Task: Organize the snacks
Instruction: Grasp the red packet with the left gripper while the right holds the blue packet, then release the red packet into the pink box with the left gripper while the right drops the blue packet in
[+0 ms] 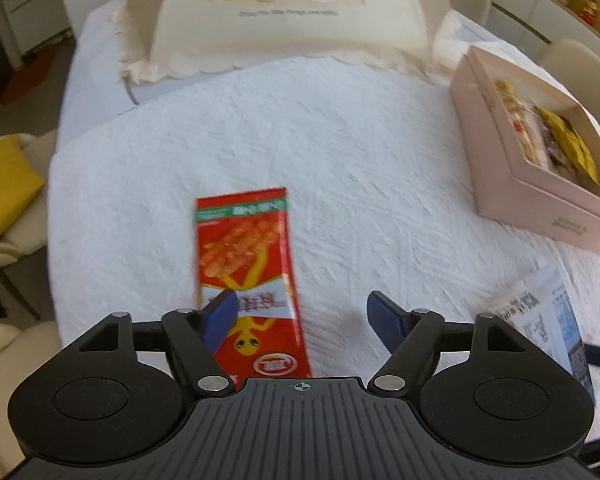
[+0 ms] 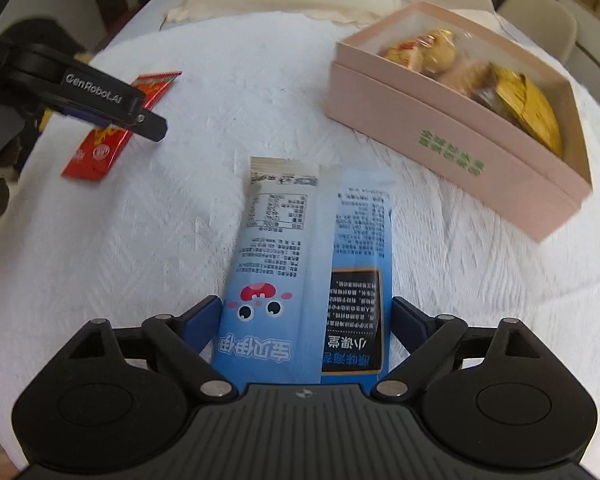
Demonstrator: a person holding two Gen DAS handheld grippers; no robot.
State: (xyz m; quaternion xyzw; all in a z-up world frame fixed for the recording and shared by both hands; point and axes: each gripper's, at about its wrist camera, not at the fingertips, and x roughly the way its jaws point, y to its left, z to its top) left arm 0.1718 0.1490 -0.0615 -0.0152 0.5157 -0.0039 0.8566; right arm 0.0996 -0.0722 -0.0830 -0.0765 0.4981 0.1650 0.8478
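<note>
White textured tablecloth (image 1: pixel 340 140); left claw (image 1: pixel 300 316) gapes over red packet (image 1: pixel 246 256), right claw (image 2: pixel 306 320) straddles blue packet (image 2: pixel 300 280).

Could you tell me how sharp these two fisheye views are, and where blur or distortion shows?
Left wrist view: the red snack packet and pink box are smeared by motion blur; the table's edges bow from fisheye distortion. Right wrist view: sharper, print on the blue snack packet shows clearly, though the pink box's near corner blurs; lighting looks soft, without hard glare.

blue packet (image 2: pixel 300 280) between right gripper (image 2: pixel 306 320) fingers, pink box (image 2: pixel 452 144) beyond
</note>
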